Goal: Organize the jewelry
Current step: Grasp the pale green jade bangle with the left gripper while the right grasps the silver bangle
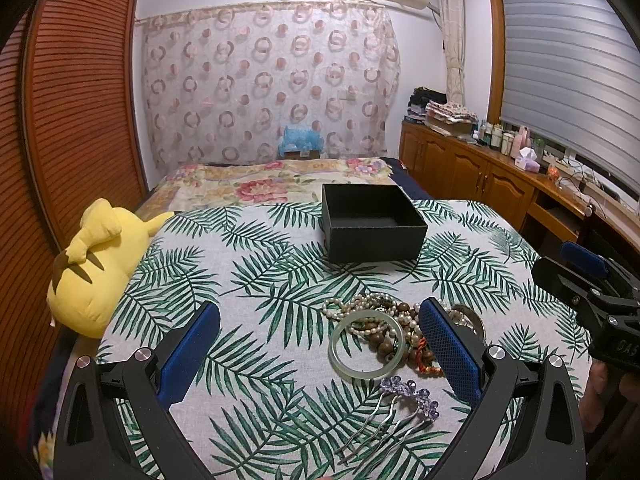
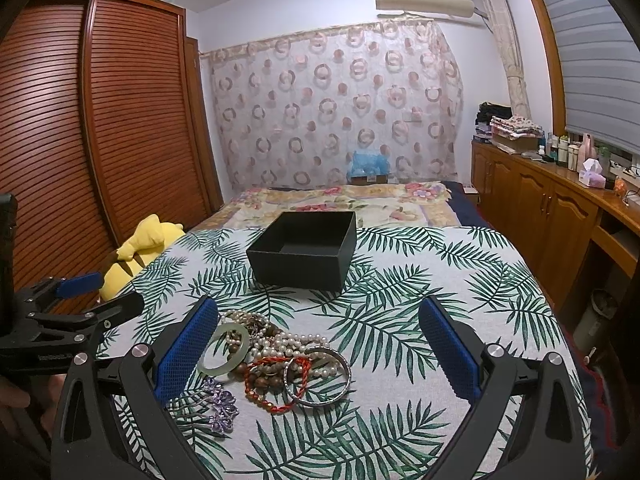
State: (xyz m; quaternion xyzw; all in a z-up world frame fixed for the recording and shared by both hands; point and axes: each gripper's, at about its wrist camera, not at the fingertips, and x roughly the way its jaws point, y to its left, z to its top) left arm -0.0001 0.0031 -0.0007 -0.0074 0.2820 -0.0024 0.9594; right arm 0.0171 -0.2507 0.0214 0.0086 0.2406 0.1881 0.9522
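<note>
A heap of jewelry lies on the palm-leaf cloth [image 1: 248, 280]: a pale green jade bangle [image 1: 367, 346] [image 2: 224, 349], pearl strands [image 1: 360, 304] [image 2: 296, 340], brown wooden beads [image 1: 390, 344], a red cord bracelet [image 2: 276, 384], a silver bangle [image 2: 320, 376] and a purple flower hair comb [image 1: 404, 396] [image 2: 220, 404]. Beyond the heap stands an open, empty black box [image 1: 372, 222] [image 2: 306, 248]. My left gripper [image 1: 320, 354] is open above the heap's left part. My right gripper [image 2: 318, 354] is open over the heap's right part. Neither holds anything.
A yellow plush toy [image 1: 96, 268] [image 2: 140, 244] lies at the cloth's left edge. Behind the box is a floral bedspread [image 1: 280, 184]. A wooden louvred wardrobe [image 2: 100, 120] stands on the left, low cabinets [image 2: 552, 216] with bottles on the right.
</note>
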